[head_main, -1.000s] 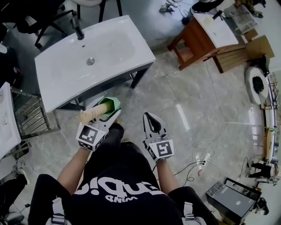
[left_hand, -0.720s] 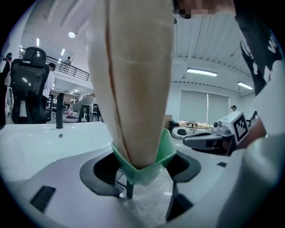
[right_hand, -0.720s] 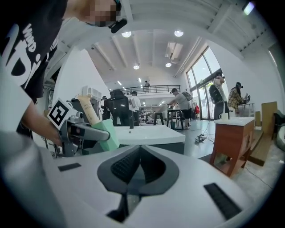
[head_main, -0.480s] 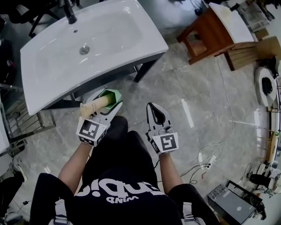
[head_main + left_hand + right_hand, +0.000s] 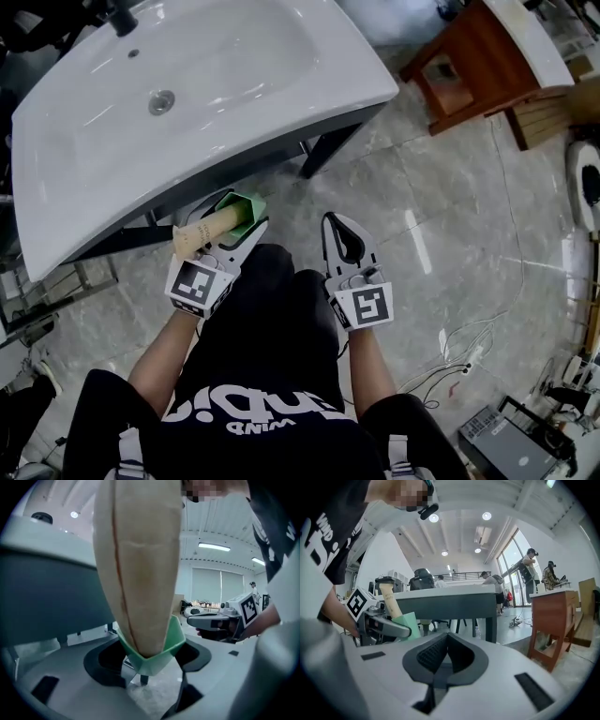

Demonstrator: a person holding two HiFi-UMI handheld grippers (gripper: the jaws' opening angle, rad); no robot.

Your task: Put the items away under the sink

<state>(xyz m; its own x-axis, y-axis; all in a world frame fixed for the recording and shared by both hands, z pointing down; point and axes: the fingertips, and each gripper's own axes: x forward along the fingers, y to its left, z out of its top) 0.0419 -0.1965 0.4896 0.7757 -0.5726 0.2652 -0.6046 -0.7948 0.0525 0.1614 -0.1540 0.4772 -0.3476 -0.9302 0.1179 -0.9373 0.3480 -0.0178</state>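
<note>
My left gripper is shut on a pale green hexagonal cup, which holds a beige tapered tube leaning back toward me. In the left gripper view the cup sits between the jaws and the tube fills the middle of the picture. It hangs just in front of the white sink on its dark frame, below the basin's front edge. My right gripper is beside it on the right, shut and empty, jaws meeting at their tips. The space under the sink is mostly hidden.
A dark sink leg stands on the grey tiled floor. A wooden stool is at the upper right, and white cables lie on the floor to the right. A metal rack stands at the left. People stand far off.
Both grippers have sunk and come closer to the sink's front edge, and the sink now looks larger in the head view. The cup stays in the left gripper's jaws.
</note>
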